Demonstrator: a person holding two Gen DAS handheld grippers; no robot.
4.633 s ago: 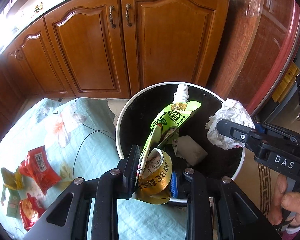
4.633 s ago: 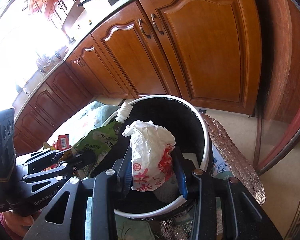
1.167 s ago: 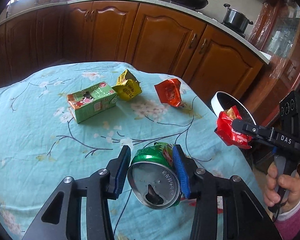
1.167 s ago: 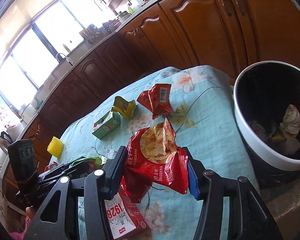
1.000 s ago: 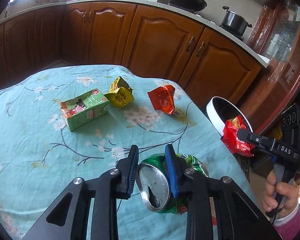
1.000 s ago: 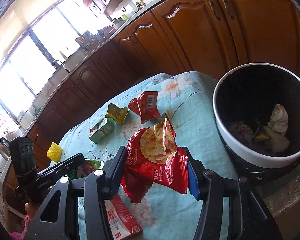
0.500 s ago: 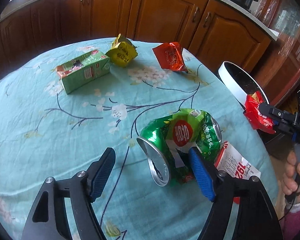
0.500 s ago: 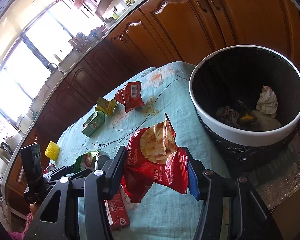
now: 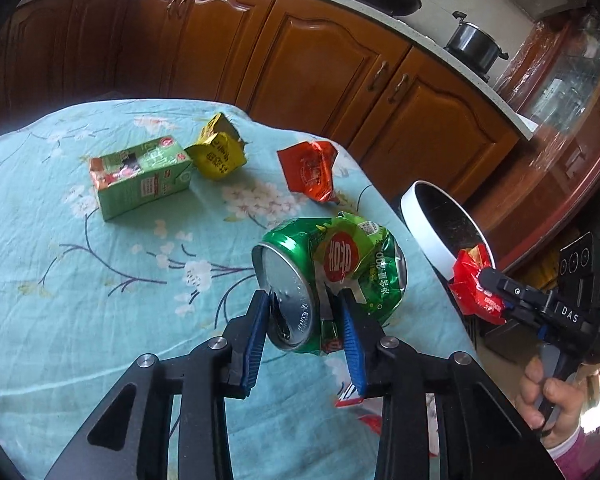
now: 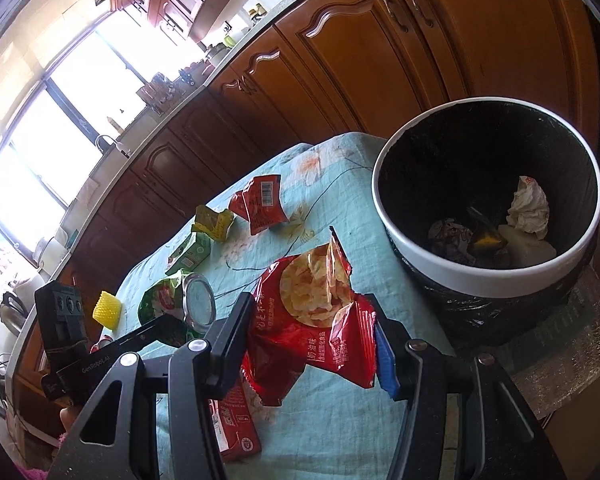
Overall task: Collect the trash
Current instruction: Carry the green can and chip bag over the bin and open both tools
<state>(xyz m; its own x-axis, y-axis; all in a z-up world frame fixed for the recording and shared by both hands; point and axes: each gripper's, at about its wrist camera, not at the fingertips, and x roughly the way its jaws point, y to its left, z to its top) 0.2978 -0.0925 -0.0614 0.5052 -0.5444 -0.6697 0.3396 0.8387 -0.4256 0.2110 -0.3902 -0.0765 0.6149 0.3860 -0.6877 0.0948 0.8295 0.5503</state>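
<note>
Left tongs: our left gripper (image 9: 305, 322) is closing on the crushed green can (image 9: 332, 276), pads against the lid end and the dented side, the can tipped with its lid toward us.
Can, place: up off the teal tablecloth (image 9: 60, 280), near the bin (image 10: 488, 280) but short of its rim, on the table side.
Right tongs: our right gripper (image 10: 312, 344) is clamped on the red chip bag (image 10: 312, 316), which stands crumpled between the pads.
Bag, place: just beside the bin, not yet over its mouth.
Bin: white rim, black liner, with a paper wad (image 10: 528, 208) and other scraps already at the bottom.
Left to do: green carton (image 9: 140, 178), yellow wrapper (image 9: 218, 152) and orange-red packet (image 9: 310, 170) lie on the cloth well away from the bin; a flat red pack (image 10: 232, 424) lies beneath the chip bag.
Risk, can: we judge the hold shallow; dented metal is slick and uneven, so it may twist out and roll off the table edge.
Risk, bag: the foil is limp and may catch the bin's rim, or drop outside if we let go early.
Risk, crowding: with both grippers heading for the same mouth, we could knock each other.
Risk, bin: it sits at the table edge on crinkled foil; a bump could tip it.
</note>
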